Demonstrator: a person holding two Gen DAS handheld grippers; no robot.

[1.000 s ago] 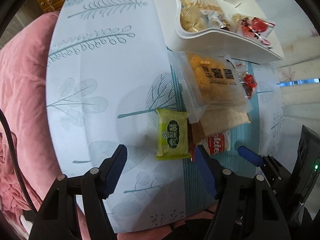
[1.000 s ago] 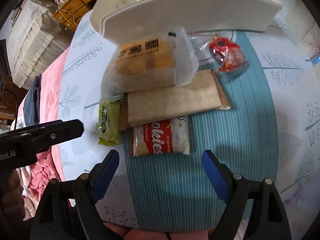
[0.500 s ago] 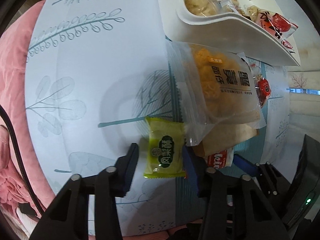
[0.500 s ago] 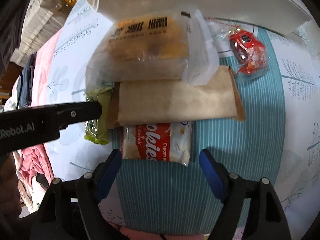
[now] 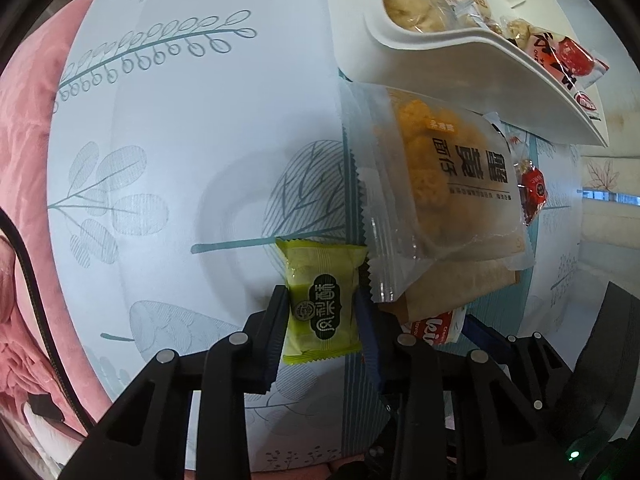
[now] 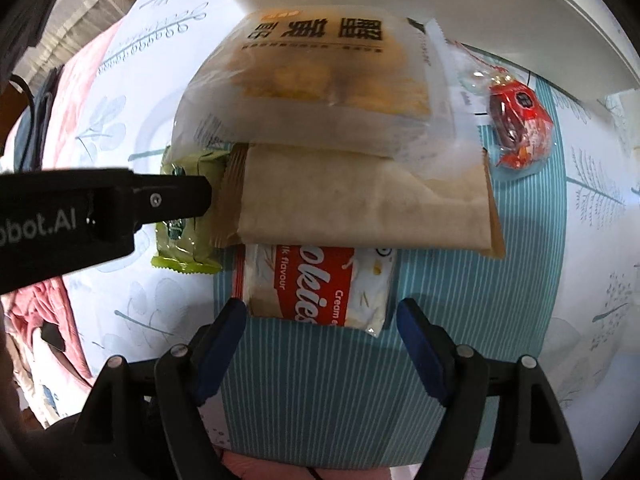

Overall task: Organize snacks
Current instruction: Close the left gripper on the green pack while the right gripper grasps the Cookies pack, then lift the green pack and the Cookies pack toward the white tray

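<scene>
Leaf-print tablecloth [image 5: 168, 128]: clear snack bag [image 5: 436, 188] apparently overlaps green packet [image 5: 322, 304] beside tray [image 5: 460, 56].

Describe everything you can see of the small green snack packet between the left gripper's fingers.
The green snack packet is a small, glossy yellow-green plastic pillow pack with crimped, saw-toothed ends and a dark round emblem with pale characters. It lies flat on the leaf-print tablecloth, left of the pile. The left gripper has just been closing, and its fingers now press on the packet's two long sides. The corner of the clear bag of yellow snacks overlaps its upper right edge.
</scene>
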